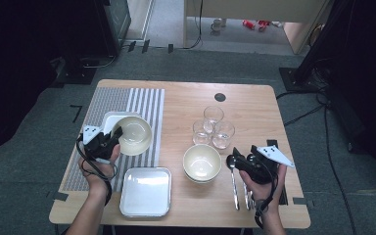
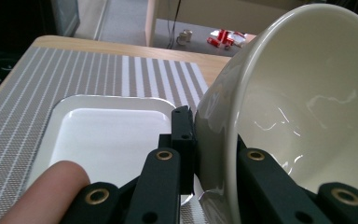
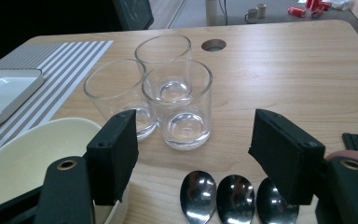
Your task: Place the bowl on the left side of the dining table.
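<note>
- Jaws of the left gripper (image 1: 115,138) are clamped on the rim of a cream bowl (image 1: 135,135), one jaw inside the wall and one outside, as the left gripper view shows.
- That bowl (image 2: 307,107) is held tilted, its opening turned up and toward the right, over the near right corner of a white tray (image 1: 108,120) on the striped placemat (image 1: 142,100) at the left of the surface (image 1: 245,98).
- The left hand (image 1: 98,169) comes in from the near edge, forearm angled up and slightly left, gripper pointing right and away.
- Jaws of the right gripper (image 1: 234,155) stand apart with nothing between them; they point left and away.
- In the right gripper view, three spoons (image 3: 233,198) lie side by side on the surface just beneath the gap, and three clear glasses (image 3: 177,100) stand clustered beyond.
- The right hand (image 1: 264,188) rests low at the near right, wrist bent so the gripper leans toward the middle.
- A stack of cream bowls (image 1: 202,163) sits just left of the spoons, and a second white tray (image 1: 146,191) lies near the front edge.
</note>
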